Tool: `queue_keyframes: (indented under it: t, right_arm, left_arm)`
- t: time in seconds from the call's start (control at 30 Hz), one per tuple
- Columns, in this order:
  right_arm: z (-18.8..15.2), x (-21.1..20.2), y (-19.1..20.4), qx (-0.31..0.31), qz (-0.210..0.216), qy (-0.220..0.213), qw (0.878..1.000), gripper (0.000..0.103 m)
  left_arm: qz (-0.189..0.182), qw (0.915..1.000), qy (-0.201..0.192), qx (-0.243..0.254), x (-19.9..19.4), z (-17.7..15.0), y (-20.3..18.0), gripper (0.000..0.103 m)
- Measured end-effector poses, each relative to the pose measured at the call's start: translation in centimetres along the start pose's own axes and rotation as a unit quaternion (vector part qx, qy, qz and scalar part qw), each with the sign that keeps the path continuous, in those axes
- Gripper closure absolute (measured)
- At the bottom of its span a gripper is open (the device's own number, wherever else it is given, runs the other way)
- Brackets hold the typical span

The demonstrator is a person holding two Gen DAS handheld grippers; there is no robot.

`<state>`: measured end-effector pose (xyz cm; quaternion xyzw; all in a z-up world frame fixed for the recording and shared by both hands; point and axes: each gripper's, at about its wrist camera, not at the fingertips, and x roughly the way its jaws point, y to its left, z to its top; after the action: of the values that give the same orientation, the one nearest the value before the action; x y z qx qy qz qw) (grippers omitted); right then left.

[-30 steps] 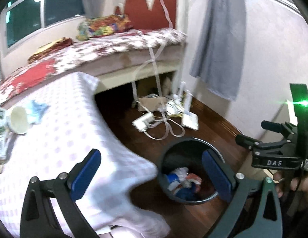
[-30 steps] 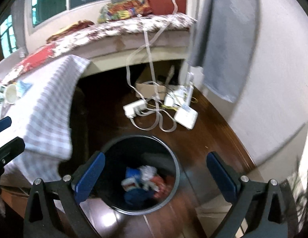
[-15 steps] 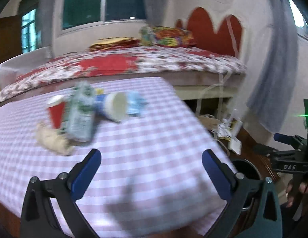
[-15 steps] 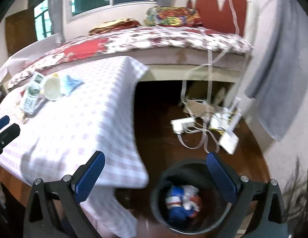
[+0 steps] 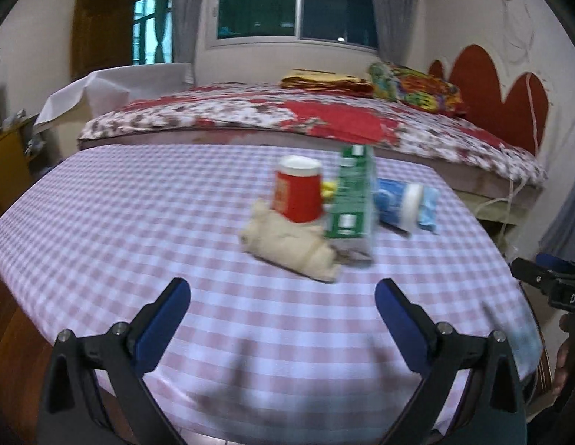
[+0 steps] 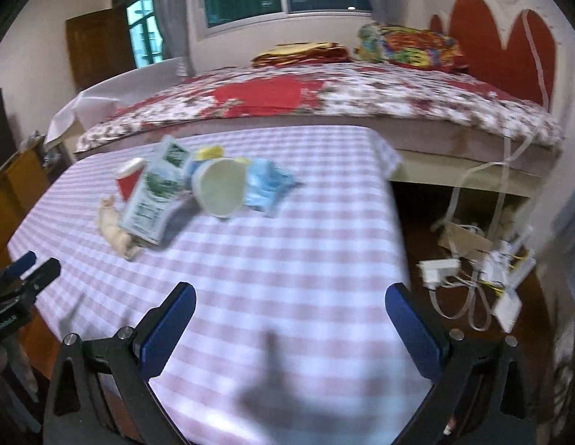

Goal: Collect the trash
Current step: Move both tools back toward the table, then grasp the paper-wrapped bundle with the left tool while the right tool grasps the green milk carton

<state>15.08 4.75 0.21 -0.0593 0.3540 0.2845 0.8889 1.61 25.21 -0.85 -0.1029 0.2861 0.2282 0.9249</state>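
Trash lies in a cluster on the pink checked tablecloth (image 5: 139, 222): a red paper cup (image 5: 297, 194), a green carton (image 5: 352, 193), a crumpled beige tissue (image 5: 287, 244), a blue cup on its side (image 5: 396, 202) and a blue wrapper (image 5: 428, 211). The right wrist view shows the same carton (image 6: 154, 196), the blue cup's white mouth (image 6: 220, 187), the wrapper (image 6: 267, 185), the red cup (image 6: 128, 181) and the tissue (image 6: 115, 231). My left gripper (image 5: 283, 328) is open and empty, short of the tissue. My right gripper (image 6: 291, 332) is open and empty over the near cloth.
A bed (image 5: 324, 118) with a floral cover stands behind the table (image 6: 324, 259). Cables and white power adapters (image 6: 472, 282) lie on the wooden floor to the right of the table. The bin is out of view.
Both grippers have swung up and left from the bin on the floor to face the table. The trash cluster now sits ahead of the left gripper. Both stay open.
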Motion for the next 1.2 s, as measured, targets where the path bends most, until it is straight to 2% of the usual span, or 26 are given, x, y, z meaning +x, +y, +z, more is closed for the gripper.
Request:
queue_keyframes:
  t: [0.17,0.4,0.57,0.77,0.93,1.03,1.07,1.2]
  right_arm:
    - [1.8,2.5,4.1,-0.002,0.031,-0.004,1.0,0.0]
    - [3.8,5.8,8.1,0.013,0.065,-0.006,0.998,0.0]
    - [4.6,7.1,10.3,0.015,0.075,-0.006,0.997,0.0]
    - [5.3,10.3,13.4,0.0,0.062,0.012,0.998,0.0]
    - [5.4,12.0,14.8,-0.013,0.049,0.021,0.999,0.009]
    - [5.3,13.1,15.4,-0.019,0.04,0.032,0.999,0.019]
    - [5.3,13.4,15.4,-0.021,0.04,0.037,0.998,0.026]
    - [4.9,12.6,14.7,-0.02,0.038,0.028,0.999,0.034]
  left_arm:
    - [0.01,0.9999,0.004,-0.005,1.5,0.4,1.9,0.004]
    - [0.004,0.9999,0.006,-0.013,3.2,0.9,3.2,0.004]
    - [0.0,0.9998,0.006,-0.017,3.8,1.2,3.6,0.004]
    - [-0.003,0.9995,0.009,-0.03,4.6,1.3,4.6,0.004]
    - [-0.004,0.999,0.01,-0.043,5.5,1.6,5.4,0.008]
    - [-0.006,0.9988,0.014,-0.047,6.2,1.8,5.5,0.008]
    - [-0.007,0.9988,0.014,-0.047,6.3,1.7,5.6,0.008]
    - [-0.01,0.9986,0.014,-0.05,6.4,1.7,5.6,0.009]
